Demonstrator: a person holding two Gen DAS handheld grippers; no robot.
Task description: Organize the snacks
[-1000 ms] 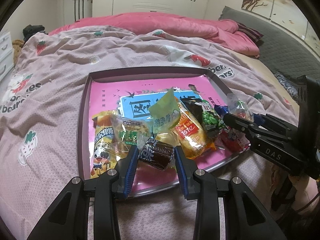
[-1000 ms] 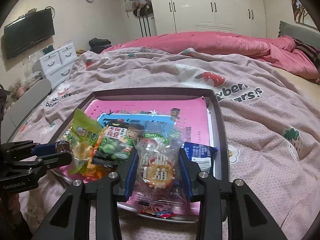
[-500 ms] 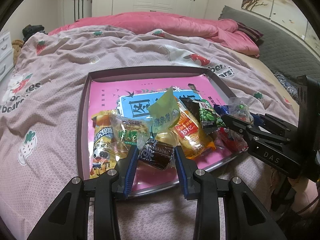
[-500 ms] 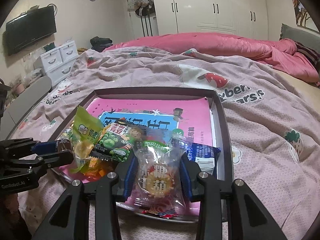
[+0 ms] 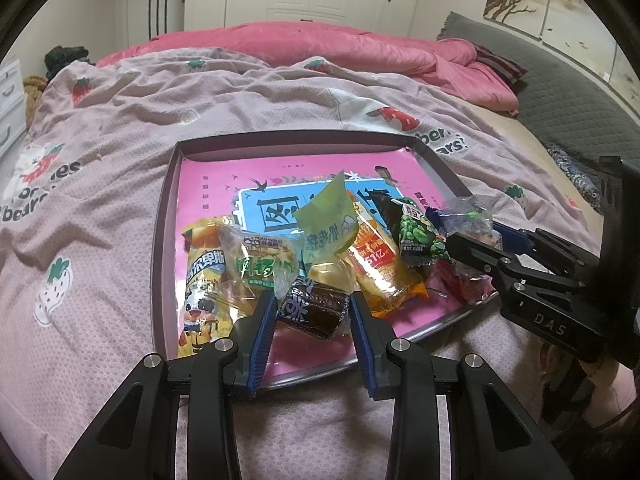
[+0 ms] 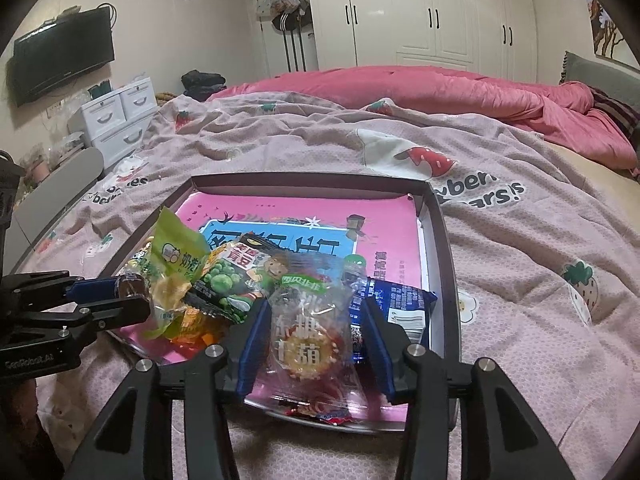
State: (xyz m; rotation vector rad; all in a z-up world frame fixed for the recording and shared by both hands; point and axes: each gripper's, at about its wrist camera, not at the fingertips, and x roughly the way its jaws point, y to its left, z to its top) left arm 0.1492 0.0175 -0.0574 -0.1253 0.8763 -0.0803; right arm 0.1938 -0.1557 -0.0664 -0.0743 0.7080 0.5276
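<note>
Gripping a dark brown wrapped snack [image 5: 313, 309], the left gripper [image 5: 313, 322] had both blue pads pressed on its ends, right at the near edge of the tray [image 5: 162, 240]. Just left of that gripper lay a yellow cartoon pack [image 5: 202, 280] w/ a clear green-label pack [image 5: 264, 266] overlapping it. Ahead & slightly right sat a pale green pouch [image 5: 330, 220], tilted up, then an orange packet [image 5: 380, 268] and a black green-pea bag [image 5: 416, 232] leaning on it.

The right gripper [image 6: 316, 336] was clamped on a clear hawthorn-candy bag [image 6: 308, 336], pads touching both sides, bag hanging over the tray's near rim. Just right of it, touching, lay a blue packet [image 6: 400, 304]. To its left front were the same green-pea bag [image 6: 236, 280] and green pouch [image 6: 176, 252], w/ the other gripper coming in from the left side.

Both snacks being held were in the near part of the tray; the rest were piled near the front too. Beyond the pile the pink liner sheet [image 6: 320, 216] showed bare up to the far wall. Tray rested on a pink strawberry bedspread [image 6: 520, 240]. Further off: a rumpled pink duvet [image 6: 420, 88], white wardrobes [image 6: 420, 12], a wall TV [image 6: 60, 56] & white drawers [image 6: 116, 120] to the far left.
</note>
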